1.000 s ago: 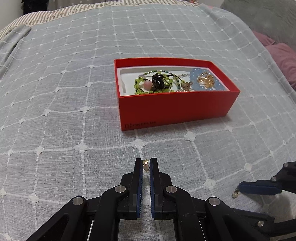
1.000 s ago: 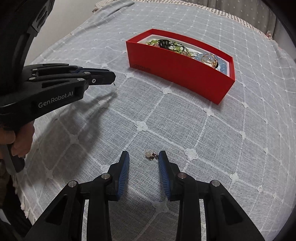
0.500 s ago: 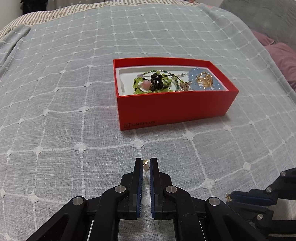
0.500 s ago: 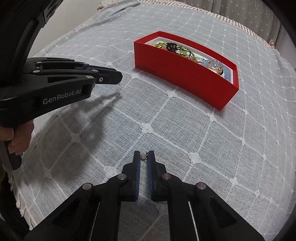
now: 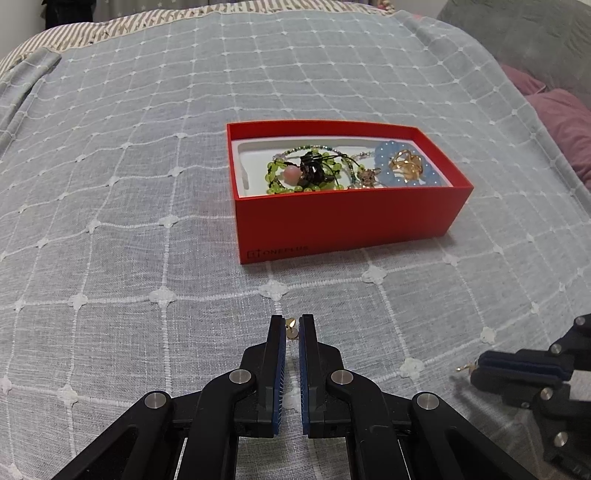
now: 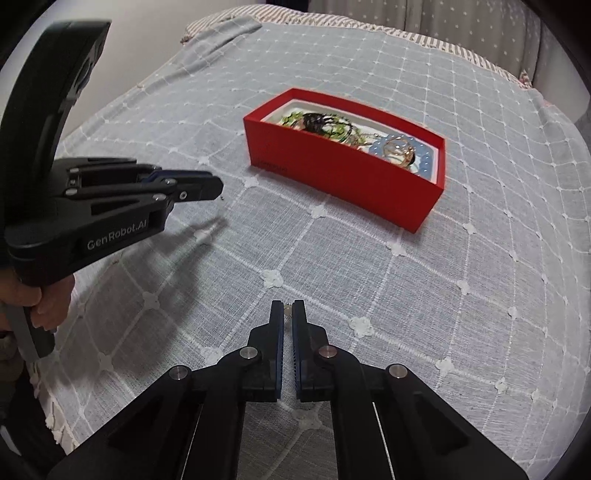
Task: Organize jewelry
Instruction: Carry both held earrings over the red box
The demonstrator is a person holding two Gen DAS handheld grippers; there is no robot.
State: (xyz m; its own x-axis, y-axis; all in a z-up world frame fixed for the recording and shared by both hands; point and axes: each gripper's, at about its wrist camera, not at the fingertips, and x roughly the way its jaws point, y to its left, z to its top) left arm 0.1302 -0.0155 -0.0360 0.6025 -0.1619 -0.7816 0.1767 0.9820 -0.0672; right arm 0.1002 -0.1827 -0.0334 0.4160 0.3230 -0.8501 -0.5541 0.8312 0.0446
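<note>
A red box point(image 5: 347, 218) on the grey bedspread holds a green bead bracelet point(image 5: 295, 173), a blue bead bracelet point(image 5: 424, 173) and gold pieces. The box also shows in the right wrist view point(image 6: 343, 177). My left gripper point(image 5: 291, 323) is shut on a small gold earring point(image 5: 291, 326), held above the cloth in front of the box. My right gripper point(image 6: 287, 308) is shut on a small pearl earring point(image 6: 287, 310), lifted off the cloth. The right gripper shows at the right edge of the left wrist view point(image 5: 476, 369), with its earring sticking out.
The bedspread point(image 5: 129, 221) is grey with a white grid. Pink pillows point(image 5: 565, 122) lie at the far right. A striped sheet point(image 5: 110, 26) runs along the far edge. The left gripper and the hand holding it fill the left of the right wrist view point(image 6: 218, 190).
My right gripper has shut on the pearl earring and lifted it off the cloth. My left gripper, still shut on its earring, has risen slightly.
</note>
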